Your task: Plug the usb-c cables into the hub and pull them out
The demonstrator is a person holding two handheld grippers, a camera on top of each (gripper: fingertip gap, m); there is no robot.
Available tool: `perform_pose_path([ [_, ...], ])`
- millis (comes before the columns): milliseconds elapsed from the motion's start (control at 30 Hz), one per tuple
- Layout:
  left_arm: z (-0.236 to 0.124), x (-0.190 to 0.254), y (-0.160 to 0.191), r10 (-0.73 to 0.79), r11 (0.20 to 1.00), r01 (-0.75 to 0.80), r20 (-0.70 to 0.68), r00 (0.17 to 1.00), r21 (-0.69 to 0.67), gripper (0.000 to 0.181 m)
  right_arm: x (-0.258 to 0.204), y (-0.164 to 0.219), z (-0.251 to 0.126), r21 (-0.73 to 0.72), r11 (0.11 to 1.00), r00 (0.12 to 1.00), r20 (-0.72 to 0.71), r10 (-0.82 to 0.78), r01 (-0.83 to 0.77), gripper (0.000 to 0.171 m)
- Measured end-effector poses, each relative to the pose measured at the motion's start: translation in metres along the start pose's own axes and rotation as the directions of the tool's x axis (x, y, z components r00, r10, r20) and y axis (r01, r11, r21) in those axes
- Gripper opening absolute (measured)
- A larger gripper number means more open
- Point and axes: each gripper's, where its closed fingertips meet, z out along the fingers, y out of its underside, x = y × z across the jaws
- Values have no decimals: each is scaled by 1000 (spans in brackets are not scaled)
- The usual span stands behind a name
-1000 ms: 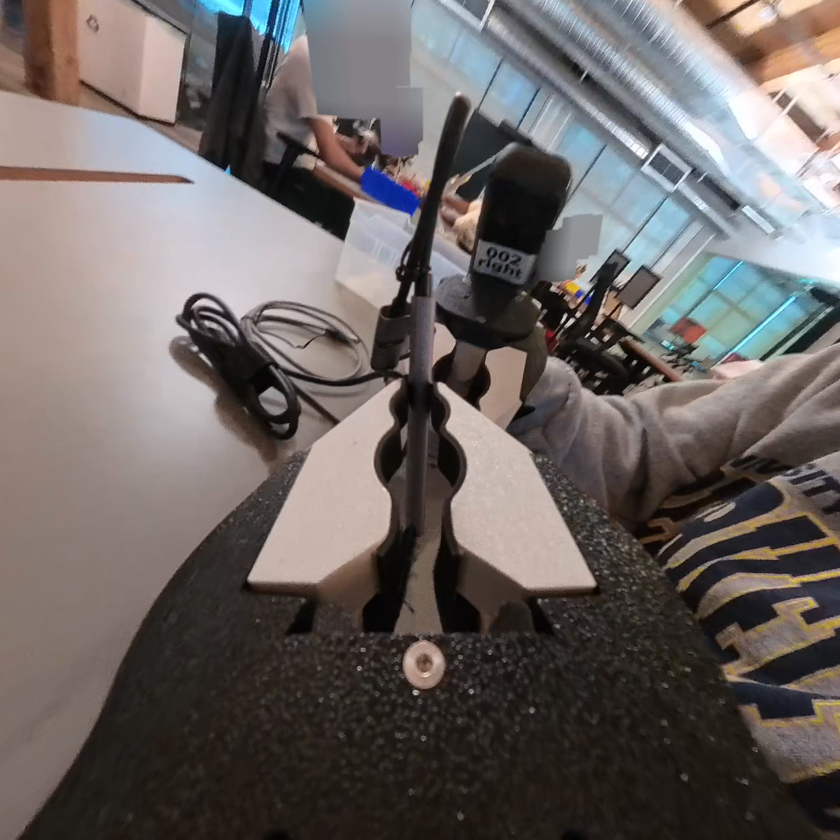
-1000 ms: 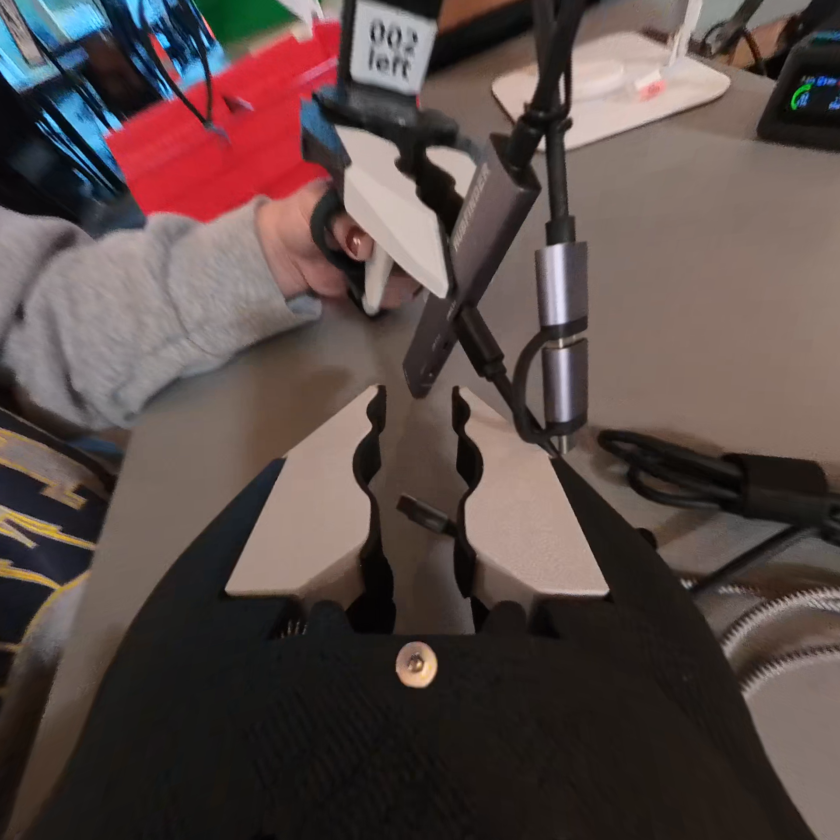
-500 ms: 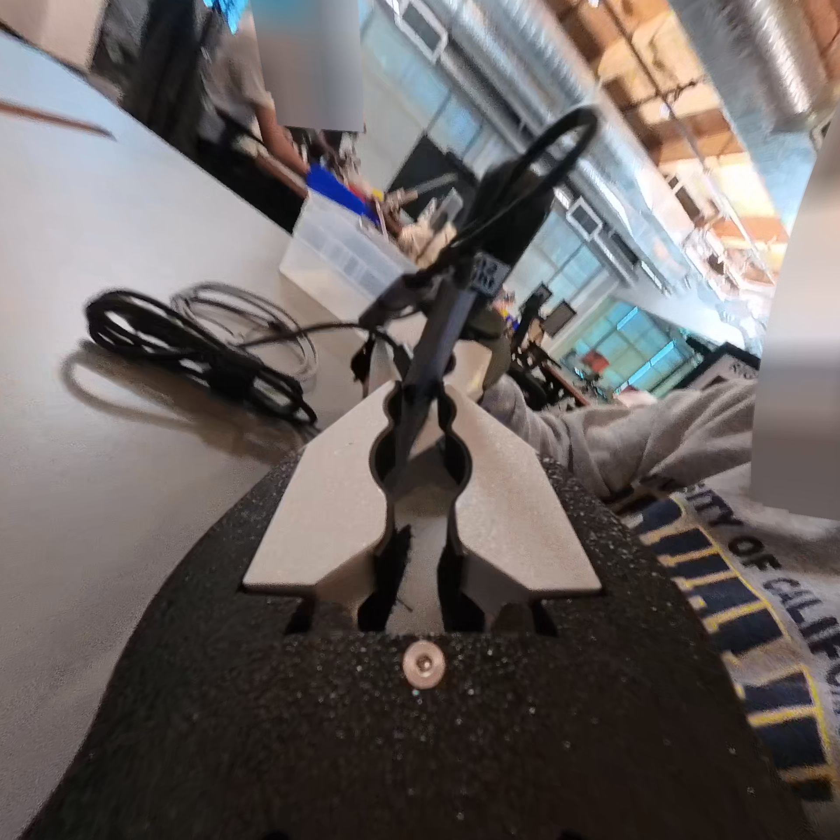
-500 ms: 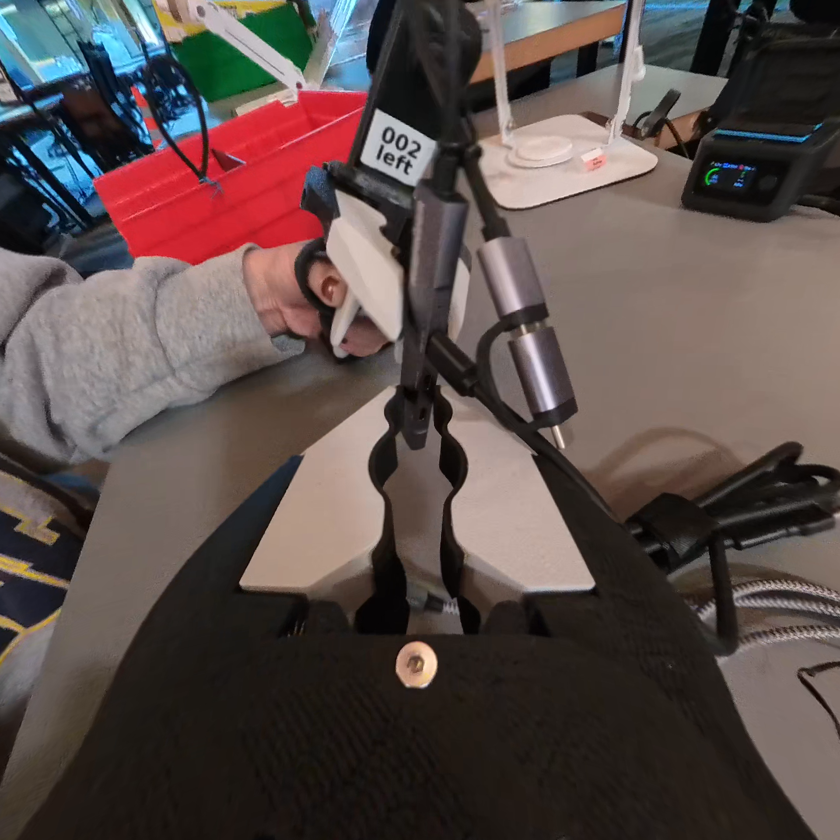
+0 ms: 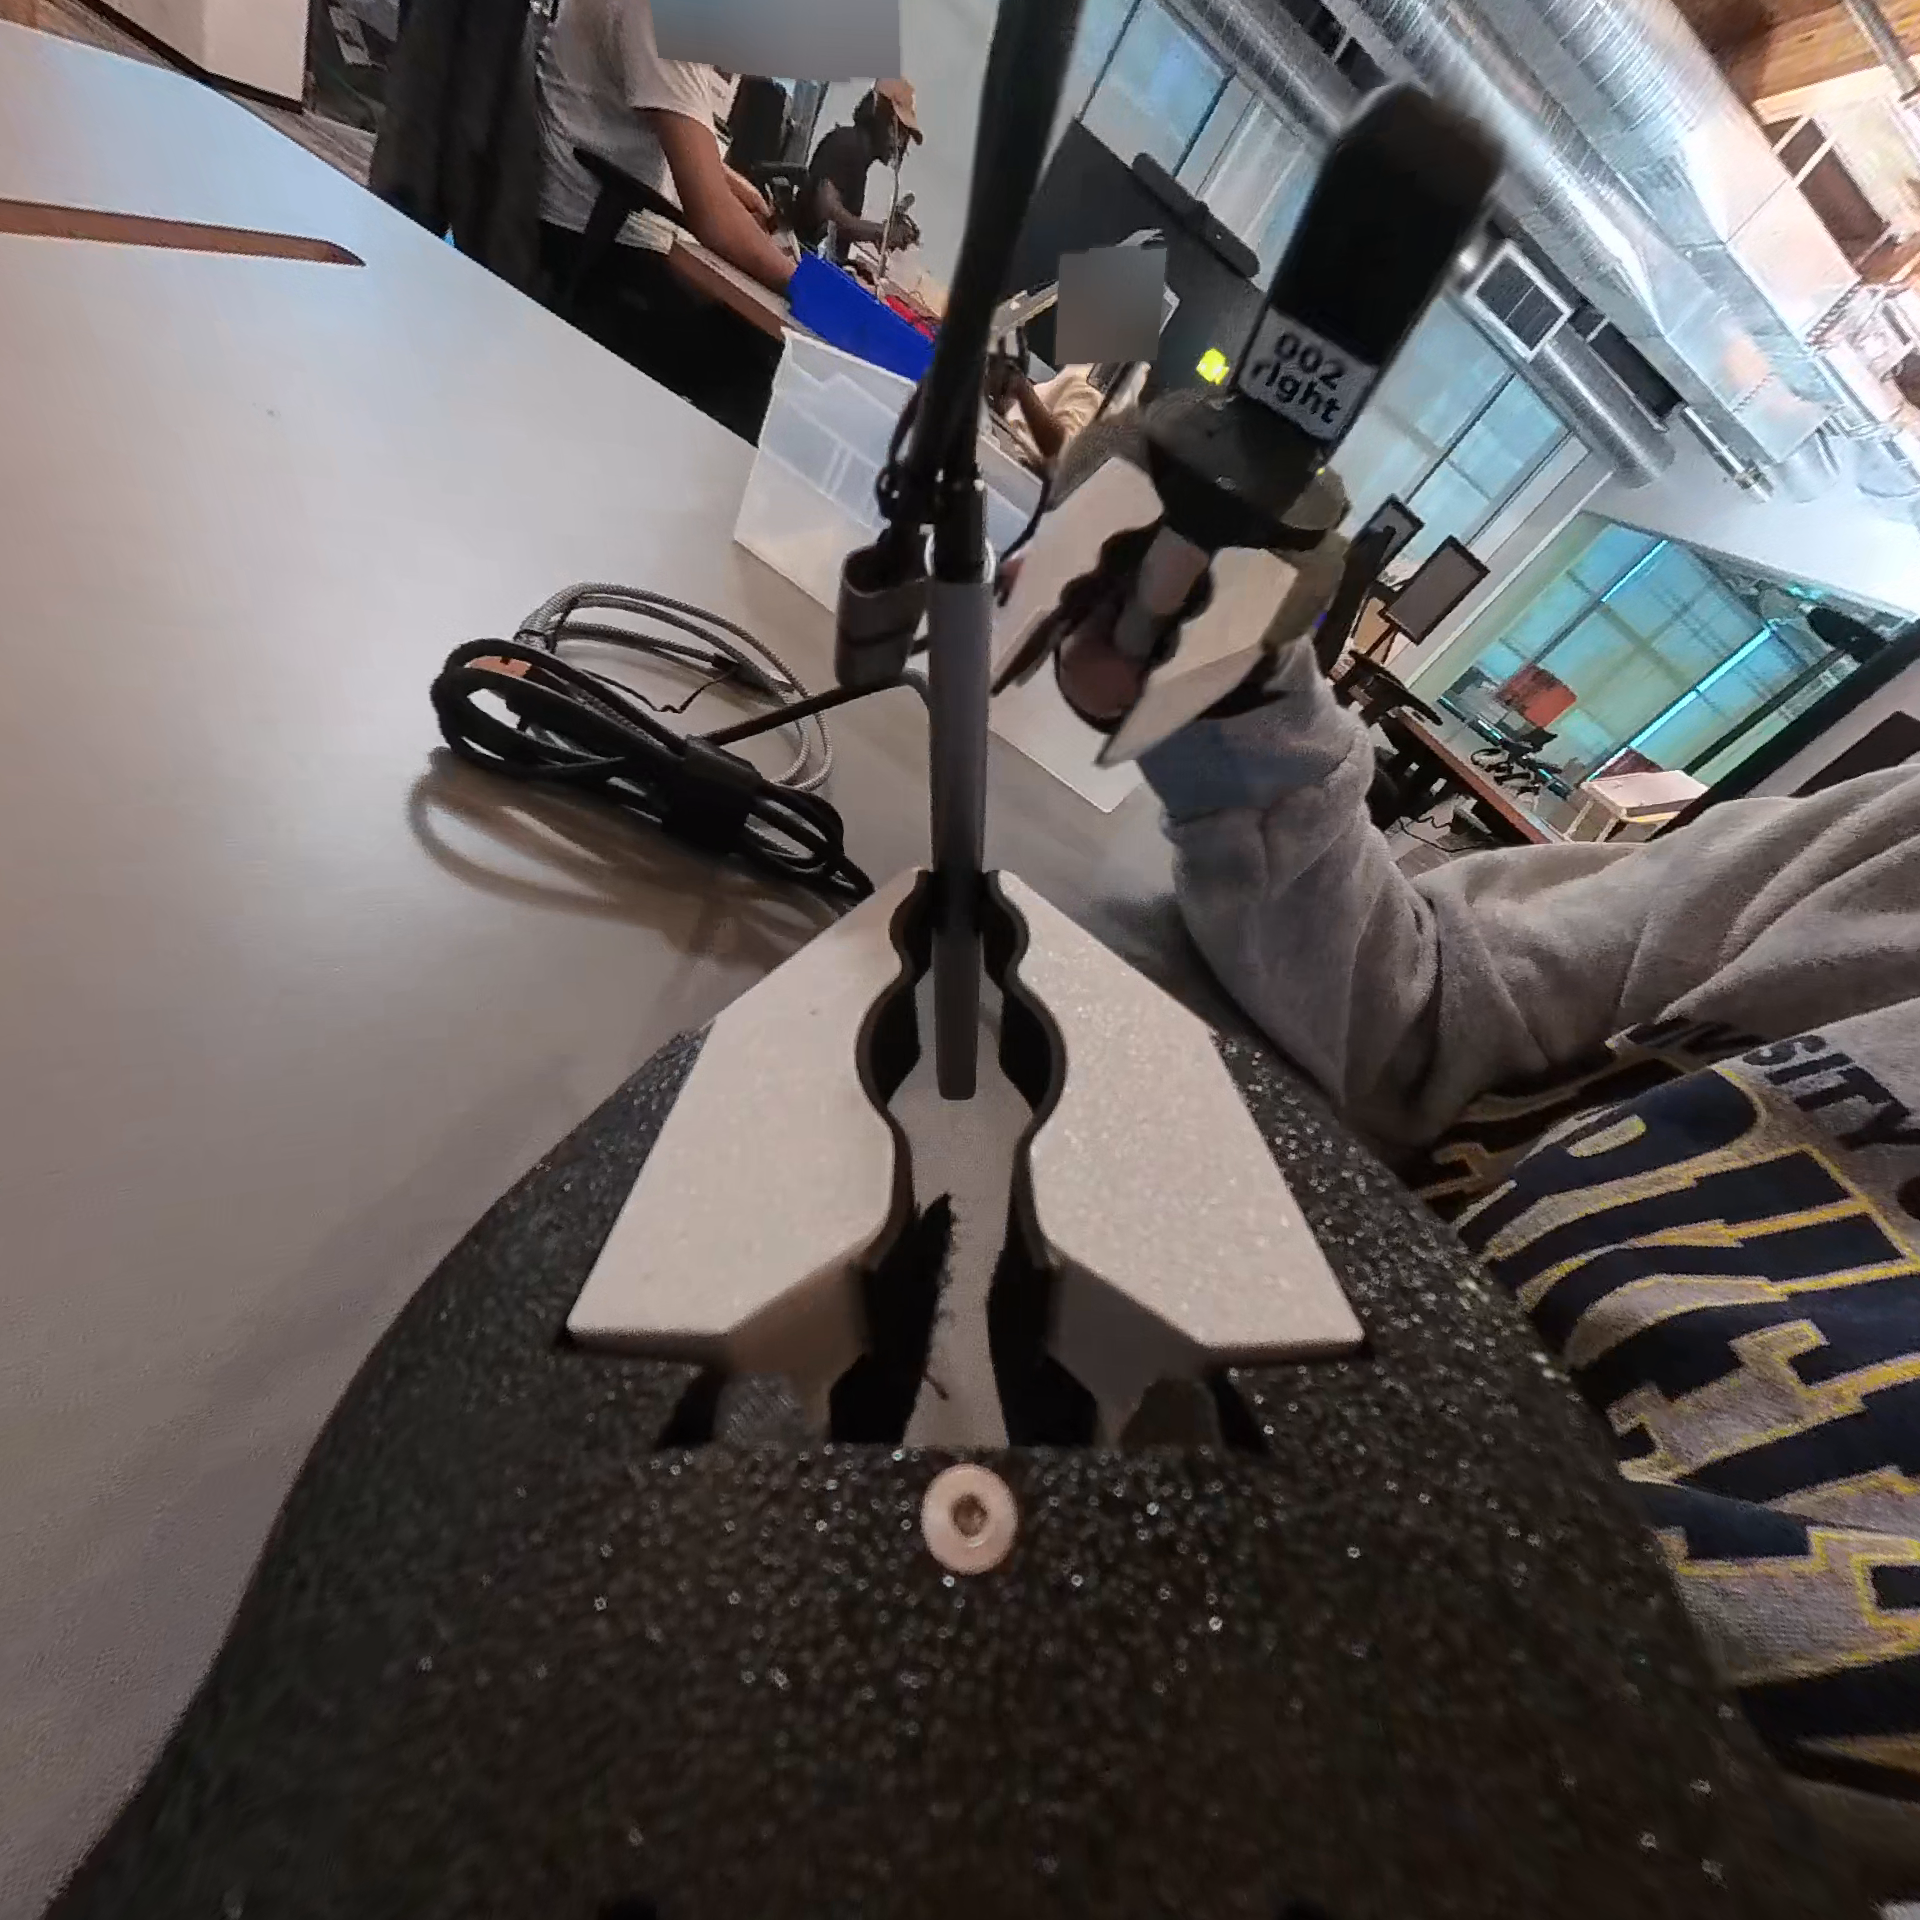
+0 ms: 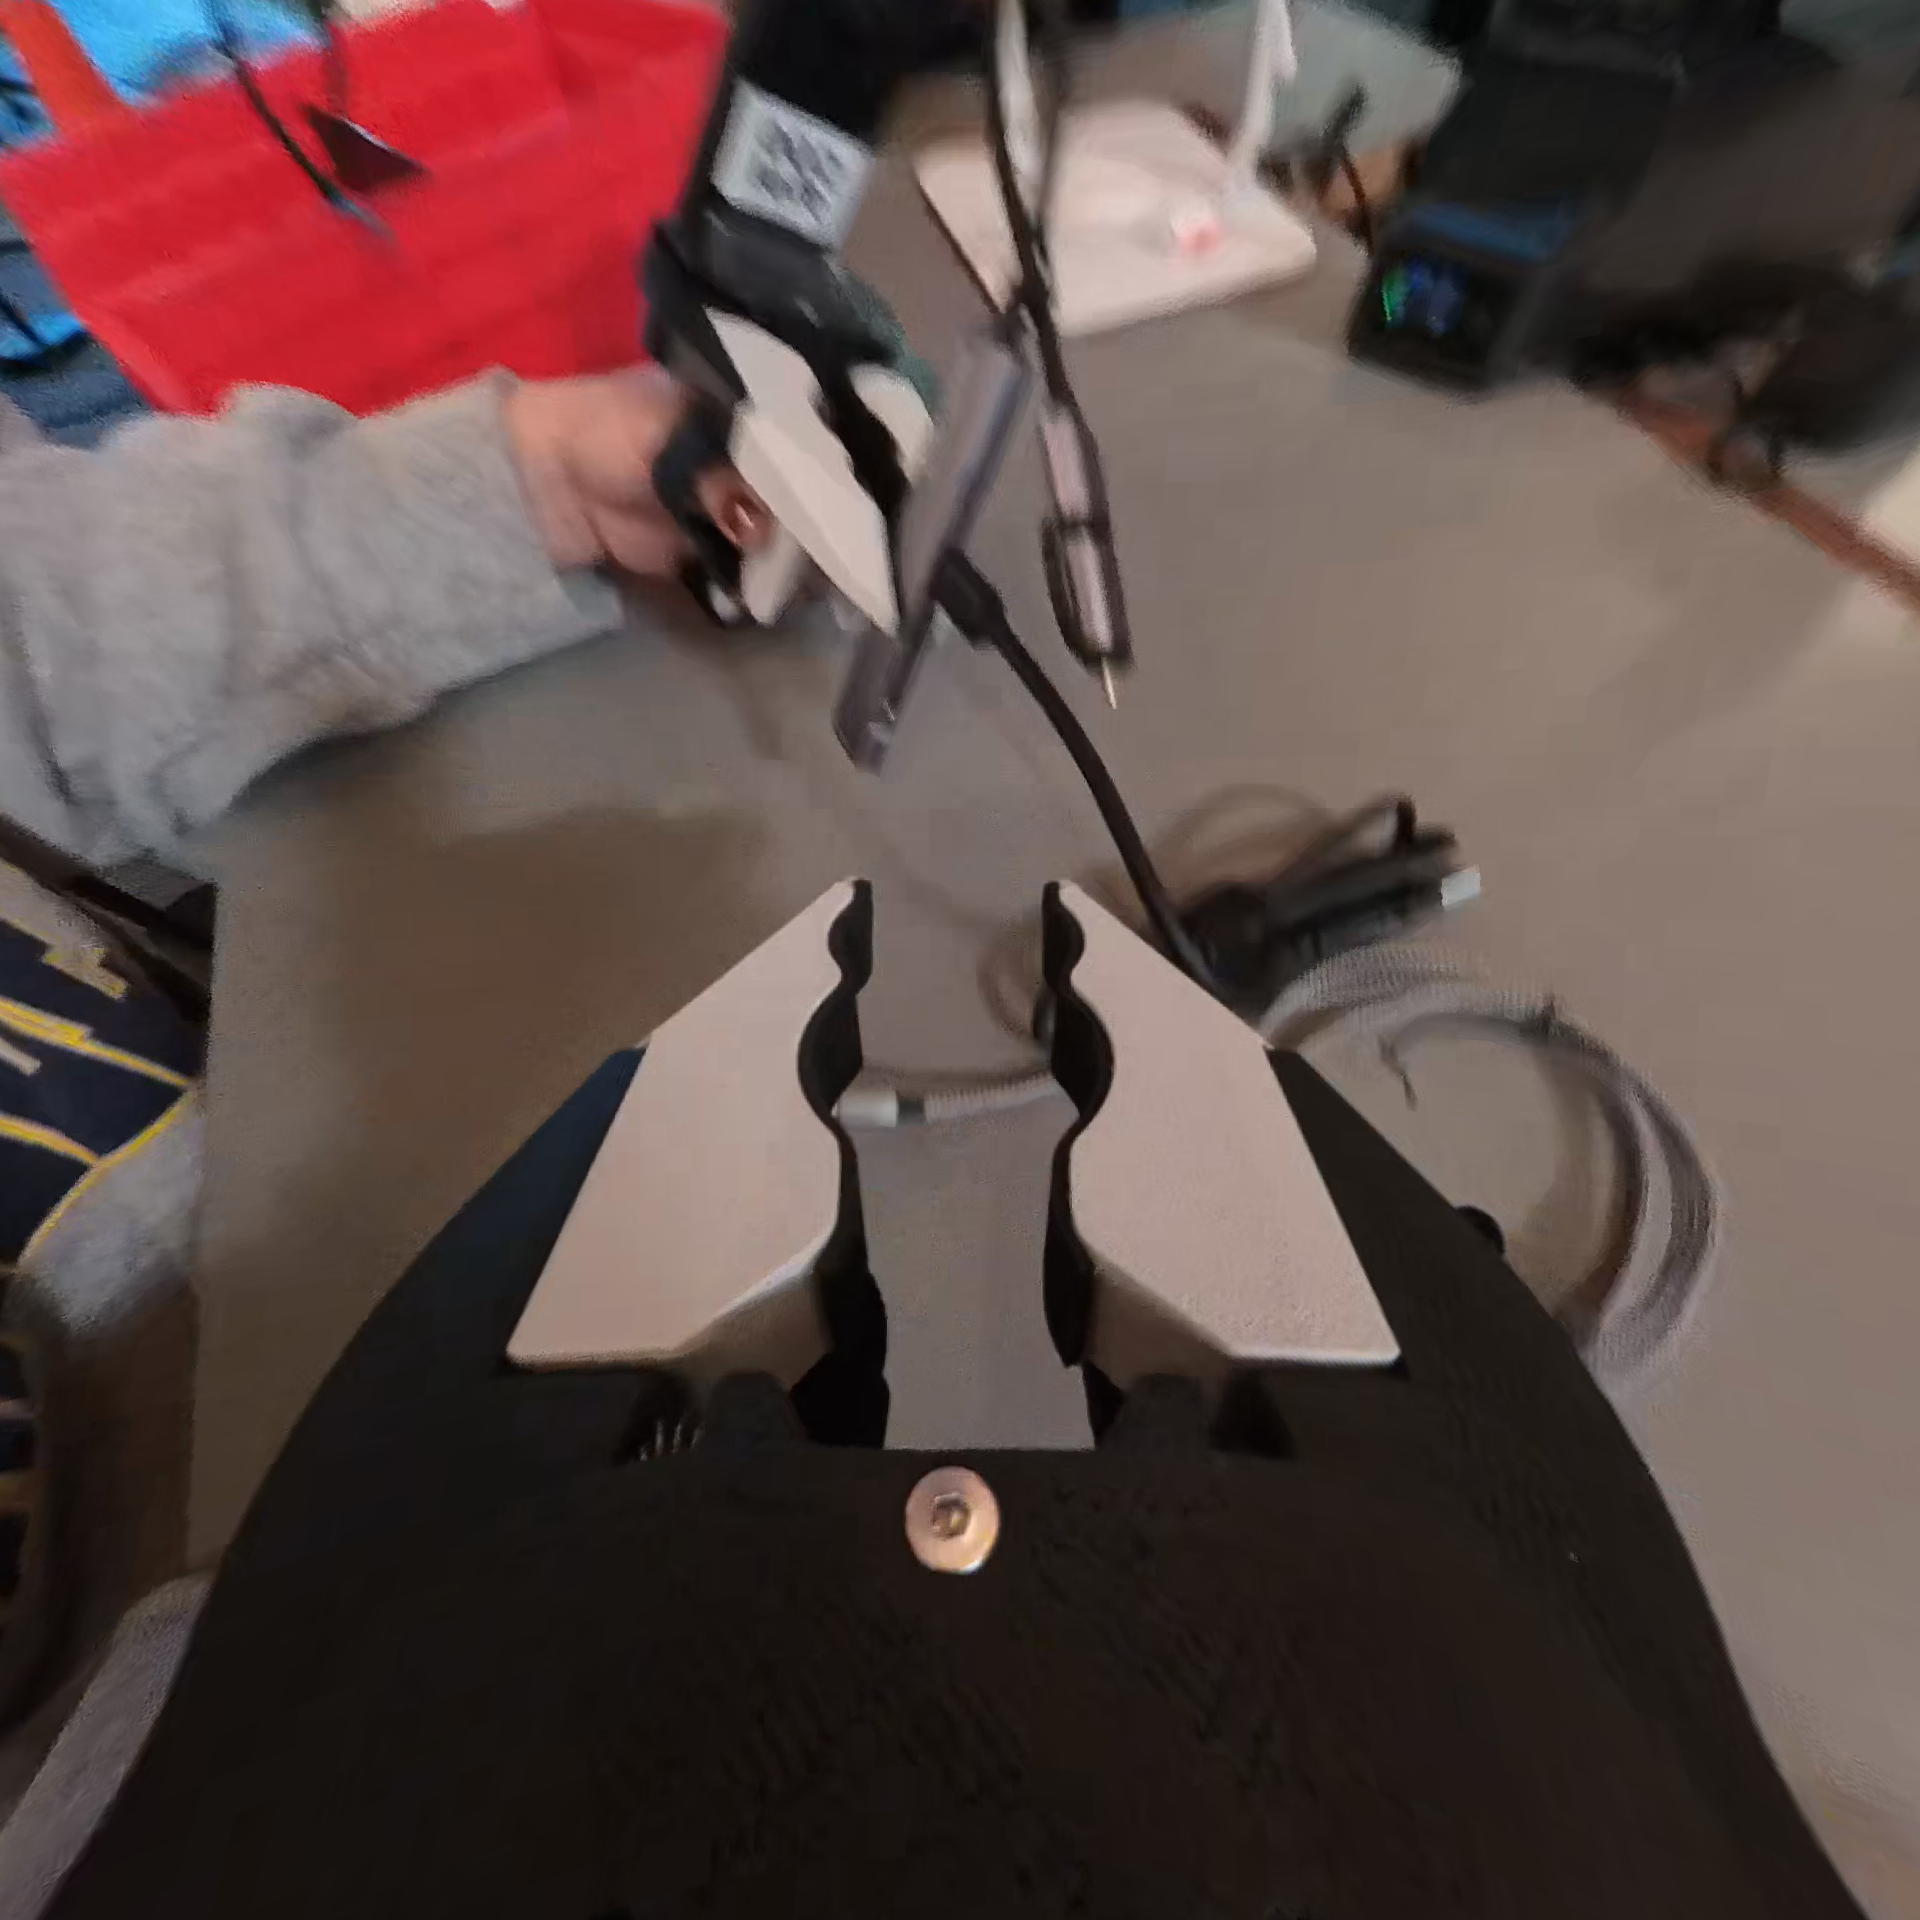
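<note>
My left gripper [image 5: 956, 906] is shut on the grey hub [image 5: 956, 790] and holds it upright above the table. In the right wrist view the hub [image 6: 940, 540] is tilted in that gripper [image 6: 831, 520]. A black cable [image 6: 1060, 717] is plugged into the hub's side and runs down to the table. A grey adapter [image 6: 1086, 561] dangles beside the hub. My right gripper [image 6: 953, 904] is open and empty, below the hub and apart from it. It also shows in the left wrist view [image 5: 1143, 623]. A braided cable's silver plug [image 6: 883, 1107] lies on the table, seen between my right fingers.
A black cable bundle [image 5: 644, 748] and a braided grey coil [image 6: 1621, 1164] lie on the grey table [image 5: 260, 623]. A clear box [image 5: 831, 447] stands behind. A red bin [image 6: 312, 208], a white stand base [image 6: 1143, 229] and a black device [image 6: 1475, 291] are farther off. People stand beyond. Across from one pair of fingers to the other is roughly 9 centimeters. The braided grey coil [image 6: 1621, 1164] is closer to my right gripper, around 15 centimeters from its tips; the left tips are 20 centimeters off. My left wrist view [image 5: 579, 633] looks at it from another angle.
My right gripper has drawn back and down from the hub, whose end was between its fingers half a second ago. My left gripper has kept hold of the hub, which now tilts.
</note>
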Motion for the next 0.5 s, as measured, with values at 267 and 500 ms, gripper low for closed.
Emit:
perform_pose_path([
  [267, 1, 4, 9, 14, 998, -15, -16, 1000, -68, 7, 1, 62, 0, -237, 959, 988, 61, -142, 153, 39],
  [500, -6, 5, 11, 19, 996, -21, -24, 1000, -84, 7, 0, 79, 15, -356, 845, 915, 93, -392, 398, 39],
])
